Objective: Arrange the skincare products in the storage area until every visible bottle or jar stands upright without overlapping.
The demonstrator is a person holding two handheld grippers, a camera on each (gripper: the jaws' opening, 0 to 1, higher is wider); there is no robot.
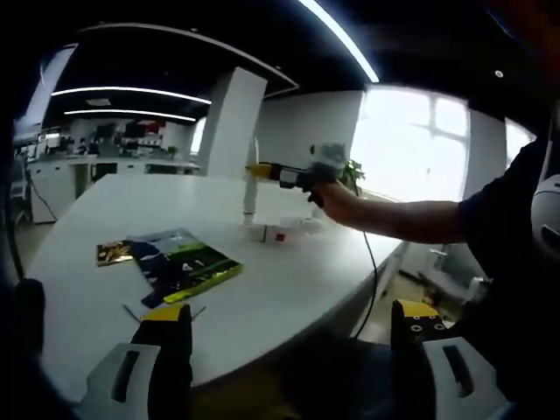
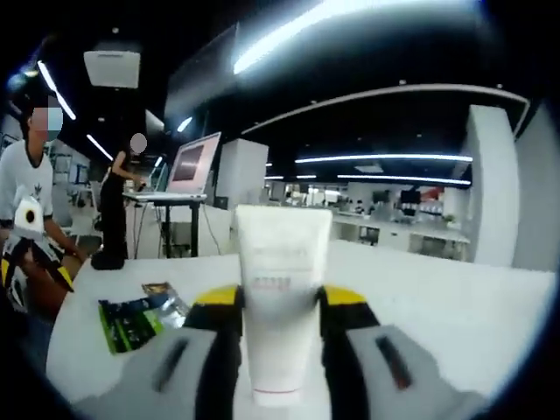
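So my right gripper (image 2: 280, 319) has a white skincare tube (image 2: 278, 297) clamped between its two yellow-tipped jaws. The tube stands upright in the grip, wide crimped end on top and narrow cap end down low between the jaws, with some small reddish print on its front that I can't read. In the left gripper view I can see that same gripper out over the far part of the white tabletop (image 1: 262, 302), with the tube hanging down from it as a thin white stick, its lower end right by a couple of small white boxes (image 1: 276, 232) with a red mark, which sit near the far right edge. Can't tell whether the tube touches the tabletop there.

My left gripper (image 1: 289, 337) is spread wide with nothing between the jaws. It hovers off the near edge of the tabletop, not touching anything.

A green and black booklet (image 1: 185, 265) lies flat toward the left side of the tabletop, closer to the near edge, with a smaller leaflet just beside it. My hand (image 1: 337, 203) and forearm reach in from the right, holding the right gripper.
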